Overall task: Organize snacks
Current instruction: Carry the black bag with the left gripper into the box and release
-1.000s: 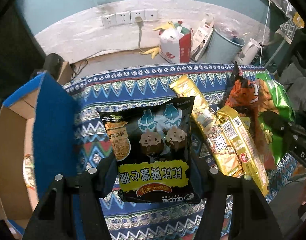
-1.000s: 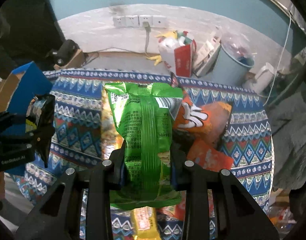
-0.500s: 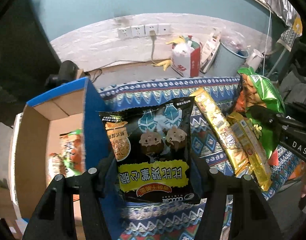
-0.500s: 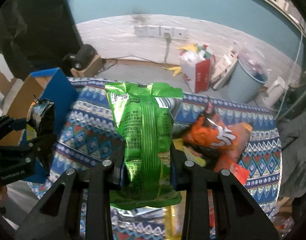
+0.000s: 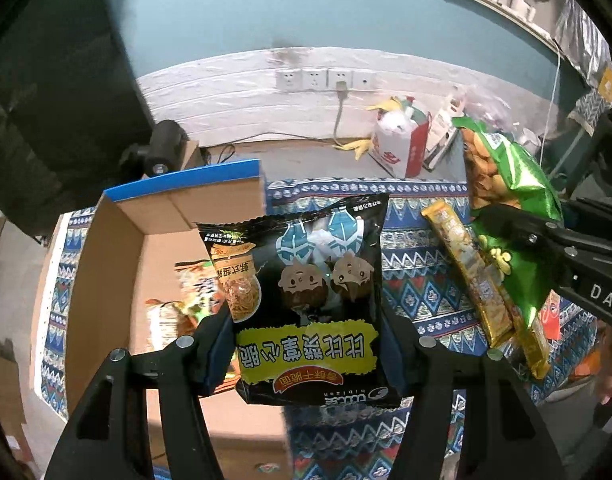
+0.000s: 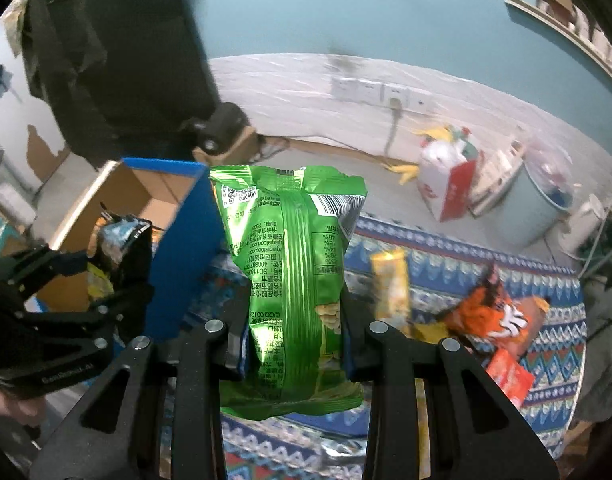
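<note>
My left gripper [image 5: 308,354] is shut on a black snack bag [image 5: 306,288] with cartoon figures, held in the air beside the right wall of the open cardboard box [image 5: 106,264] with a blue outside. Two snack packs [image 5: 178,308] lie inside the box. My right gripper [image 6: 292,340] is shut on a green snack bag [image 6: 290,264], held upright over the patterned cloth [image 6: 554,364]. The green bag [image 5: 506,184] and right gripper also show at the right of the left wrist view. The left gripper with its black bag [image 6: 118,248] shows at the left of the right wrist view.
On the cloth lie long yellow packs [image 5: 470,272] and an orange bag [image 6: 494,316] with a red pack [image 6: 506,376]. Beyond the table stand a red-and-white bag [image 5: 398,148], a pale blue bin [image 6: 534,204], wall sockets [image 5: 326,80] and a dark object [image 5: 162,152] behind the box.
Both grippers have risen and moved left toward the box with their bags still held. The box's inside and the packs in it have come into the left wrist view.
</note>
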`<state>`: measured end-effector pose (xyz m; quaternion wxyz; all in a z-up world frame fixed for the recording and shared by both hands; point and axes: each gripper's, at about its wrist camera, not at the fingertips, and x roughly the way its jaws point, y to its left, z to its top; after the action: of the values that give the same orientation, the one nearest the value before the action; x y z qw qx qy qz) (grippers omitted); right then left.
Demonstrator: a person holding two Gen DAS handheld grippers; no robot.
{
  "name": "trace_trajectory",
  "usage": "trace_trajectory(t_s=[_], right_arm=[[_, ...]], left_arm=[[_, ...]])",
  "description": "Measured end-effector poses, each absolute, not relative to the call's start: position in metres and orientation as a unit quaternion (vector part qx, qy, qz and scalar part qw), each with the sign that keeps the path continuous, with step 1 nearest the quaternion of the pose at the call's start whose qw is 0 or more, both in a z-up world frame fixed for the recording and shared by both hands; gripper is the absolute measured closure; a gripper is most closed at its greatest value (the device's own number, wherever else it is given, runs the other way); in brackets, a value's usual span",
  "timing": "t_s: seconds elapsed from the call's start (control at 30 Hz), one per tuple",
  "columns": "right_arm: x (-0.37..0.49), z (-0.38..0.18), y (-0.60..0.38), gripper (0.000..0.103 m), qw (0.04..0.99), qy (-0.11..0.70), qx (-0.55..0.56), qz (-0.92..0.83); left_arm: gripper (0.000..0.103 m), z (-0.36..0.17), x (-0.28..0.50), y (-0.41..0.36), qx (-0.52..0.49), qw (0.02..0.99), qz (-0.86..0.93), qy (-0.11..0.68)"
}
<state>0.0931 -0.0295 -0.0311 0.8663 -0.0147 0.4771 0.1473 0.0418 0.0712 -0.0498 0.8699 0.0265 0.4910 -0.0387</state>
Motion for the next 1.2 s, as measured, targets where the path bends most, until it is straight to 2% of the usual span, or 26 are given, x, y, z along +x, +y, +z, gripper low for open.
trace_trajectory(t_s=[0.73, 1.2], right_arm=[[0.117, -0.041, 0.082, 0.072, 0.841, 0.490, -0.016, 0.231], [0.120, -0.054, 0.137, 0.072, 0.821, 0.502, -0.027, 0.270]], left_arm=[[0.040, -0.044, 0.029, 0.165, 0.003, 0.872, 0.027, 0.490], [0.039, -0.066, 0.023, 0.219, -0.031, 0.844, 0.083, 0.528]])
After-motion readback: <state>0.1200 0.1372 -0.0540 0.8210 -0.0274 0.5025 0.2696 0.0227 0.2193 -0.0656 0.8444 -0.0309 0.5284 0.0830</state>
